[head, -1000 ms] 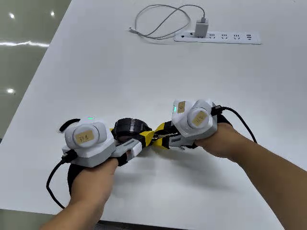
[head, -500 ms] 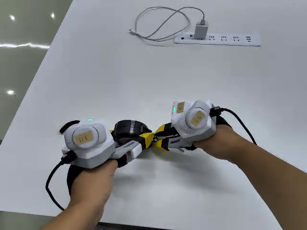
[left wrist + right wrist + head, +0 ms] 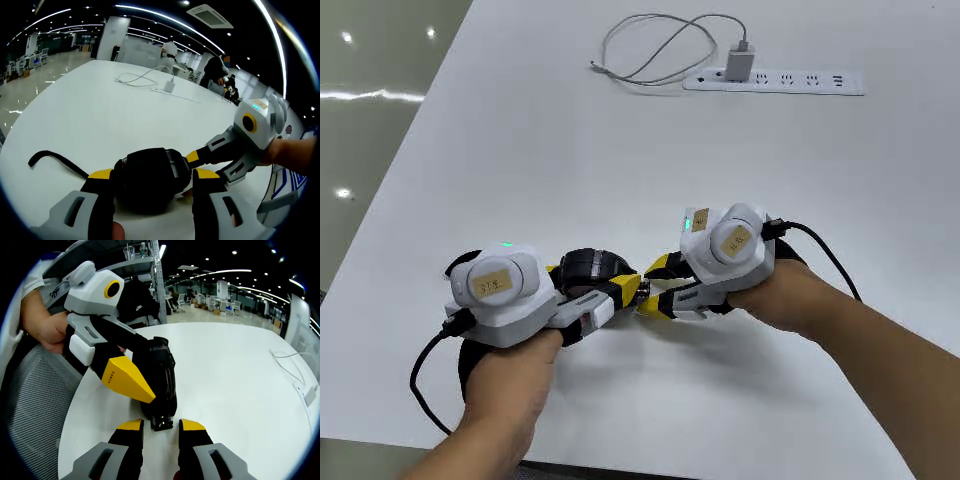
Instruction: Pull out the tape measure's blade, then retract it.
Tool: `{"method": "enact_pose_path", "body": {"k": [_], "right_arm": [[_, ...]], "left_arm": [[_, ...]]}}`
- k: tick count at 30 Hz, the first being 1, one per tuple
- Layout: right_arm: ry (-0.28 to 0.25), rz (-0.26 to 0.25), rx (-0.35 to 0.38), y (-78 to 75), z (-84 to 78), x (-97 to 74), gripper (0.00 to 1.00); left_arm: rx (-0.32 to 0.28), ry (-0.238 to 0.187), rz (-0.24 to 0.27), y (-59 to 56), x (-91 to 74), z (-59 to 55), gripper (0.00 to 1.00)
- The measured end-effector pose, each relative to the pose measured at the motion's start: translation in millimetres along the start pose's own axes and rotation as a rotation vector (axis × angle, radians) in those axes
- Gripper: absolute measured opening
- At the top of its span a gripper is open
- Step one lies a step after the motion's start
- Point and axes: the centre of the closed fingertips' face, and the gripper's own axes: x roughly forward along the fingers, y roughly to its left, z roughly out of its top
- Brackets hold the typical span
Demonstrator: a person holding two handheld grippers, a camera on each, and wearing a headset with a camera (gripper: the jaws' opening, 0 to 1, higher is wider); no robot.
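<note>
On counter (image 3: 520, 150): tape measure (image 3: 588, 267) near front edge, between jaws of left claw (image 3: 154, 176); right claw (image 3: 161, 426) just right; power strip (image 3: 775, 79), cable (image 3: 650, 45) far behind.

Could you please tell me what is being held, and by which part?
Left gripper clamps the tape measure across its case; right gripper, open, flanks the blade tab.

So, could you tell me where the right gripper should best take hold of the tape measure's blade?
Take the small end tab sticking out of the mouth of the tape measure; the rest of the blade seems wound inside. The left gripper clamps the case, so the right gripper should come straight at the mouth, one jaw either side of the tab.
</note>
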Motion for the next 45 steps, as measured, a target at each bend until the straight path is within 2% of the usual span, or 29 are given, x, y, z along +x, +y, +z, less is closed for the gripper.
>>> {"method": "enact_pose_path", "body": {"k": [6, 13, 28, 32, 45], "right_arm": [[0.003, -0.002, 0.016, -0.6, -1.9, -2.6, 0.26], [0.000, -0.006, 0.019, -1.2, -1.6, -5.7, 0.27], [-0.004, -0.013, 0.035, -0.8, -1.8, -10.7, 0.29], [-0.013, -0.016, 0.048, -0.9, -1.1, -12.8, 0.30], [-0.025, -0.027, 0.057, -1.2, -0.1, -19.8, 0.33]], "left_arm": [[0.018, 0.003, -0.004, -0.9, -1.5, -0.2, 0.59], [0.048, -0.007, -0.005, -4.3, -0.9, 1.6, 0.68], [0.074, -0.015, -0.023, -7.5, -3.1, 4.8, 0.67], [0.098, -0.021, -0.037, -10.4, -4.5, 6.8, 0.69], [0.117, -0.022, -0.038, -8.5, -7.0, 6.9, 0.69]]}}
